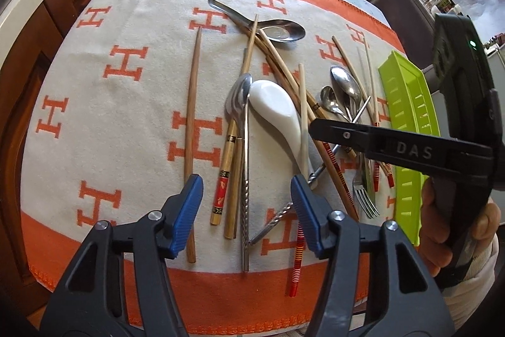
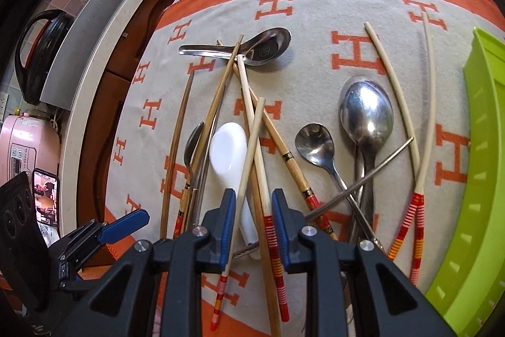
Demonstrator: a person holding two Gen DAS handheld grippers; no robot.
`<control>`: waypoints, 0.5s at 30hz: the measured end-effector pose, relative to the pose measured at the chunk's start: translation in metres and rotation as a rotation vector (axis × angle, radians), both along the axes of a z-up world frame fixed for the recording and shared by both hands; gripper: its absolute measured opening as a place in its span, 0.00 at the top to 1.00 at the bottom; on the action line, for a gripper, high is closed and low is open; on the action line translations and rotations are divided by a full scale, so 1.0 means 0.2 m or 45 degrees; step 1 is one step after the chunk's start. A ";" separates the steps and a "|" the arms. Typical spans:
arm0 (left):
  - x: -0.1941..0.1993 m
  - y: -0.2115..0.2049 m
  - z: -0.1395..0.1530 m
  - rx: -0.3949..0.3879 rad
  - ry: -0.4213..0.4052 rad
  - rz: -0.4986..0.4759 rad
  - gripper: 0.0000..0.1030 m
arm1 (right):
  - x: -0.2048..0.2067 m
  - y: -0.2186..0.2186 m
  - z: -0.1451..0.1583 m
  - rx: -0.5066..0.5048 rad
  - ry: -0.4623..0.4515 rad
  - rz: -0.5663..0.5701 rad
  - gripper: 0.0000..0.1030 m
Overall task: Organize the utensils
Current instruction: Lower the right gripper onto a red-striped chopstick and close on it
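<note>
A jumble of wooden chopsticks, metal spoons and a white ceramic spoon (image 1: 274, 112) (image 2: 227, 147) lies on a white cloth (image 1: 126, 122) (image 2: 315, 11) with orange H marks. My left gripper (image 1: 247, 210) hangs open just above the near ends of a red-tipped chopstick (image 1: 222, 188) and a twisted metal chopstick (image 1: 245, 204). It shows at the lower left of the right wrist view (image 2: 126, 225). My right gripper (image 2: 254, 226) is open and straddles two striped-end chopsticks (image 2: 273, 245) and the white spoon's handle. One of its fingers (image 1: 347, 136) reaches over the pile. A lime green tray (image 1: 407, 128) (image 2: 483, 179) sits at the right.
A large steel soup spoon (image 1: 281, 29) (image 2: 265, 46) lies at the far side, two smaller spoons (image 2: 366, 112) and a fork (image 1: 363, 191) near the tray. A single brown chopstick (image 1: 192, 116) lies alone at the left. A pink appliance (image 2: 25, 141) and phone (image 2: 45, 195) stand beyond the table.
</note>
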State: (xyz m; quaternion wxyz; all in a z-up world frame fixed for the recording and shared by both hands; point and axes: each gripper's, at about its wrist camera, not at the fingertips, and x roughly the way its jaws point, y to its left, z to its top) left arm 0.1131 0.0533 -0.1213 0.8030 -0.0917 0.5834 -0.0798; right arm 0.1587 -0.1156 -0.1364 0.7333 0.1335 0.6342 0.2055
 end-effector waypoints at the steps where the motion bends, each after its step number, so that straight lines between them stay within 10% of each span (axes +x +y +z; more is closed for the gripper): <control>1: 0.00 -0.01 0.00 0.002 -0.005 -0.010 0.46 | 0.01 0.01 -0.01 0.005 0.007 0.006 0.82; 15: 0.05 -0.16 -0.10 -0.033 0.017 -0.086 0.46 | -0.01 -0.01 -0.02 0.046 -0.010 0.045 0.95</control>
